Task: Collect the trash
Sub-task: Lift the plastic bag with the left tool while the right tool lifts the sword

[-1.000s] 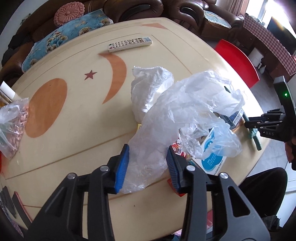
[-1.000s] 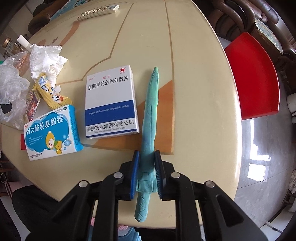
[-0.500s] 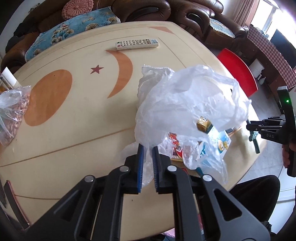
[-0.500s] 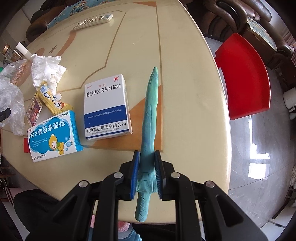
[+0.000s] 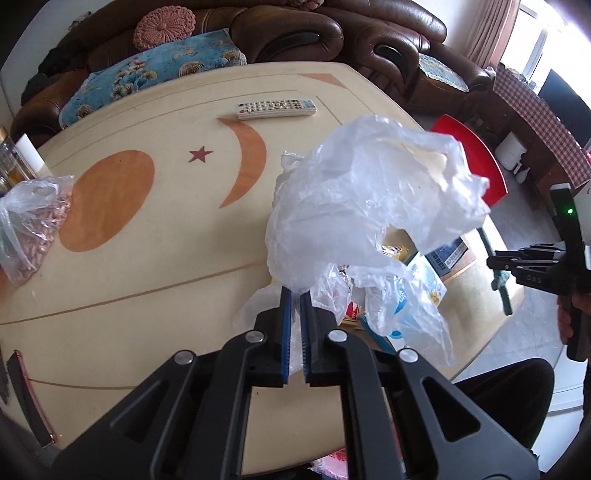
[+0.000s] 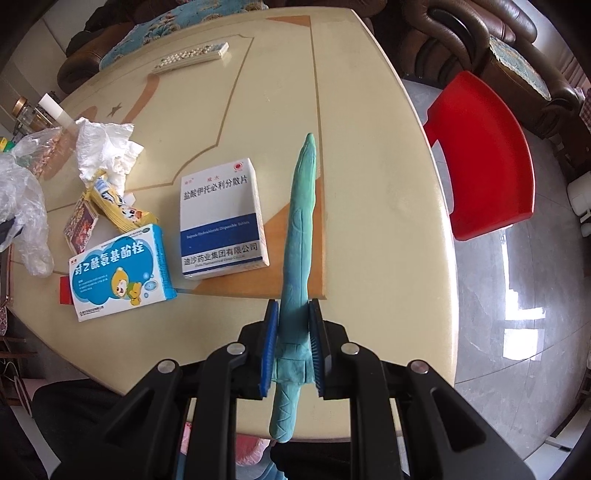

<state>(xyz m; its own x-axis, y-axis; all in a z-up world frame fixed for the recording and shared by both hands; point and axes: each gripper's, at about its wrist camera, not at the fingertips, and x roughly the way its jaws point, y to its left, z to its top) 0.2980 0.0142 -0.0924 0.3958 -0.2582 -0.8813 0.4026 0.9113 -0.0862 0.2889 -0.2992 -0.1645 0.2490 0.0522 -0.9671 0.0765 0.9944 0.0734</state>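
Observation:
My left gripper [image 5: 294,295] is shut on a clear plastic bag [image 5: 365,206] and holds it lifted above the table; the bag also shows in the right wrist view [image 6: 22,206]. My right gripper [image 6: 293,306] is shut on a long green toy sword [image 6: 301,229] that points out over the table. On the table lie a white and blue medicine box [image 6: 221,218], a blue cartoon medicine box [image 6: 120,273], a yellow wrapper [image 6: 114,206], a small red packet [image 6: 79,223] and crumpled white tissue [image 6: 105,147]. The right gripper also shows in the left wrist view [image 5: 498,264].
A white remote [image 5: 276,108] lies at the table's far side [image 5: 147,258]. A bag of pinkish bits [image 5: 29,225] sits at the left edge. A red stool [image 6: 487,155] stands right of the table. Brown sofas [image 5: 295,33] line the back.
My left gripper closed on the plastic bag and lifted it off the table. My right gripper kept its hold on the green sword and shifted slightly.

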